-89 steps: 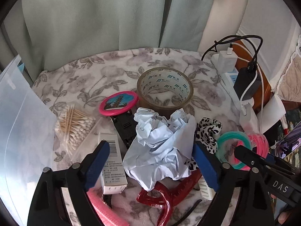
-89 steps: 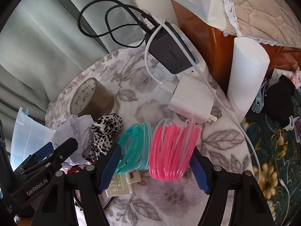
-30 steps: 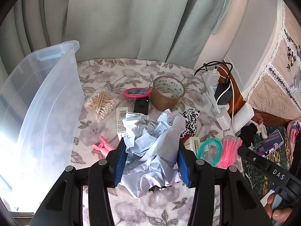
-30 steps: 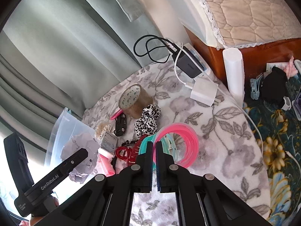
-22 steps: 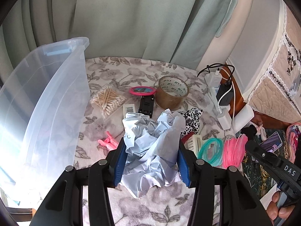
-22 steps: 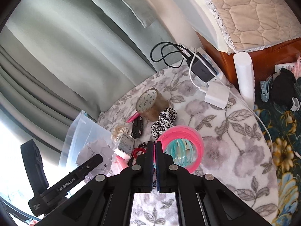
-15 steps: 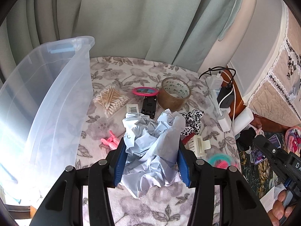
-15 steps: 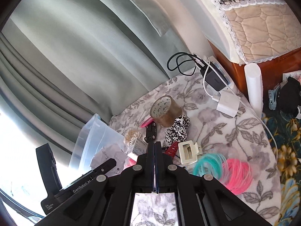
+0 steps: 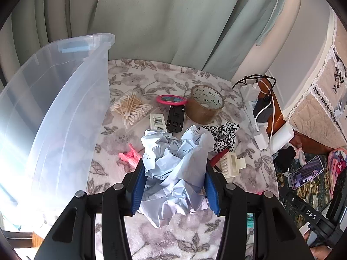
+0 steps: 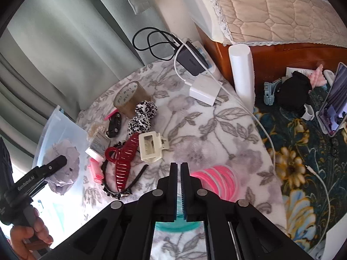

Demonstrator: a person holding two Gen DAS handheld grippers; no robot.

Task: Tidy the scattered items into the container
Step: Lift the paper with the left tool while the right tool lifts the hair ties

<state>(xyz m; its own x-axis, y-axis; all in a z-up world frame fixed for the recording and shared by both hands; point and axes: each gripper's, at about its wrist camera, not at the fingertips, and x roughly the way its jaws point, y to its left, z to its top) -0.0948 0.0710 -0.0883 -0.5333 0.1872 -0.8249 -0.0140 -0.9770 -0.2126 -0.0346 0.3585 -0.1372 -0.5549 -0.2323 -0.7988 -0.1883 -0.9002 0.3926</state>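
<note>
My left gripper (image 9: 173, 182) is shut on a crumpled ball of pale paper (image 9: 175, 169), held above the flowered tabletop beside the clear plastic container (image 9: 54, 119). My right gripper (image 10: 179, 173) is shut, low over the table's near edge. Teal rings (image 10: 175, 225) lie under its fingers, partly hidden. Pink rings (image 10: 216, 184) lie just to its right. Scattered on the table are a red claw clip (image 10: 123, 162), a cream claw clip (image 10: 149, 147), a leopard scrunchie (image 10: 143, 117), a tape roll (image 9: 205, 106), cotton swabs (image 9: 132, 108) and a pink clip (image 9: 130, 156).
A black charger (image 10: 192, 58), a white plug (image 10: 205, 91) and their cables sit at the table's far right. A white cylinder (image 10: 241, 73) stands beside the table, with a phone (image 10: 334, 106) past it. Curtains hang behind. A hand (image 10: 28, 236) holds the left gripper.
A second ago the right gripper carried the pink and teal rings; they now lie on the table, and the shut gripper has come down over them. The left gripper still holds the paper.
</note>
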